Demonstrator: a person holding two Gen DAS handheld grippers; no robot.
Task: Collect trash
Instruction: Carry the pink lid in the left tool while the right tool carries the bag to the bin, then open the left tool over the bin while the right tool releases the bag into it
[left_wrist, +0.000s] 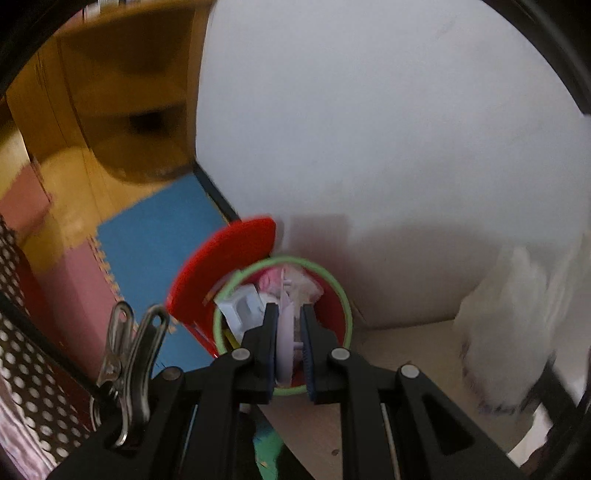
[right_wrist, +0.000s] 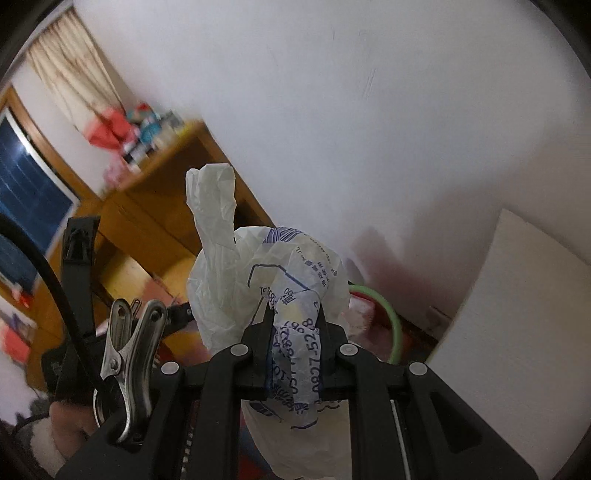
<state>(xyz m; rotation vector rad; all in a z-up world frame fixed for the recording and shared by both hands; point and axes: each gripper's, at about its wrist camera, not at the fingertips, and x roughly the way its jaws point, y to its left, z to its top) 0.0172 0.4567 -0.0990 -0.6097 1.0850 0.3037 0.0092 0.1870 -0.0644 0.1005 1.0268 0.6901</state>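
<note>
A red trash bin with a green rim stands by the white wall, its red lid swung open to the left. Inside lie white packaging and pink scraps. Right above the bin's mouth, my left gripper is shut on a thin pale lilac plastic piece that stands on edge between the pads. My right gripper is shut on a crumpled white plastic bag with blue print. That bag shows as a white blur right of the bin. The green rim peeks out behind the bag.
Blue and pink foam mats cover the floor left of the bin. A wooden cabinet stands behind them. A pale board leans at the right. A metal clip hangs on the left gripper's body.
</note>
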